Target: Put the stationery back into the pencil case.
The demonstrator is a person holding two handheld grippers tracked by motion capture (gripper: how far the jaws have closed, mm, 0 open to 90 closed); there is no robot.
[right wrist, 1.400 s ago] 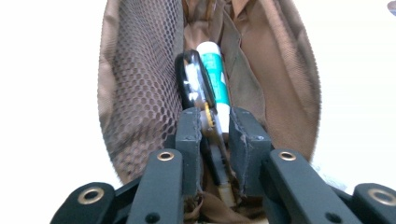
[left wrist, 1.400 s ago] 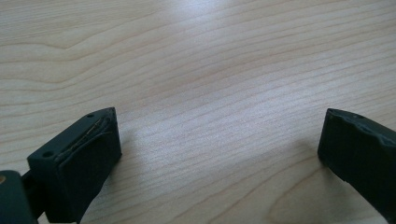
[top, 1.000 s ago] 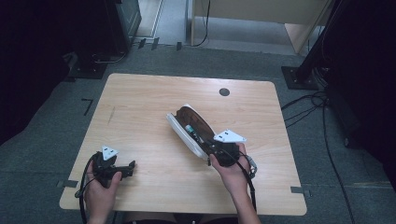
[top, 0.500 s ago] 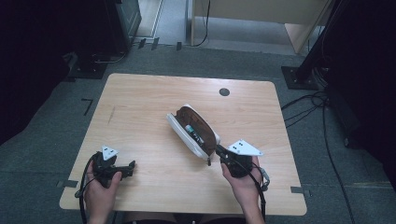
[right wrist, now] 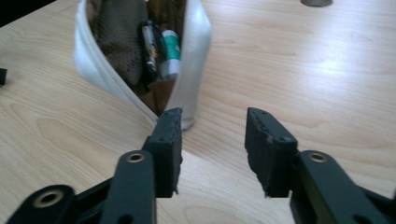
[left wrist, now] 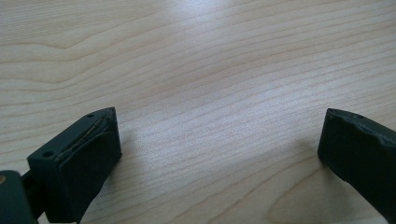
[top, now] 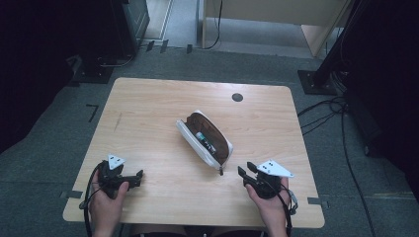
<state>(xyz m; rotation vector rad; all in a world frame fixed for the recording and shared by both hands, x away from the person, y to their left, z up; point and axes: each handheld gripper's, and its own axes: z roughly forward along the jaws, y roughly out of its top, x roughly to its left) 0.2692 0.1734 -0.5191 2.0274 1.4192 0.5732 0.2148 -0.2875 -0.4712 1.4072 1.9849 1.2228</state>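
Near edge, high view: the left gripper rests low over the table at the front left corner, held in the person's left hand. In the left gripper view its jaws stand wide apart, with bare wood grain between them and nothing held.

The right gripper sits at the front right, held in the right hand, with its grey plate on top and its cable trailing toward the table edge. Its jaws have just been opening and now stand partly apart. In the right gripper view nothing lies between the fingertips; bare table shows in the gap. The left jaw tip sits just in front of the near end of the pouch; whether it touches cannot be told.

Middle of the table: the pouch lies diagonally, with its near end pointing at the right gripper and its far end toward the table's centre. It is white outside, brown inside, and its top gapes open. Small items lie inside, among them a tube with a green band and a dark slim object beside it.

Far side: a dark round disc sits in the tabletop near the back edge, well apart from the pouch. Beyond the table lie grey floor and black stands.
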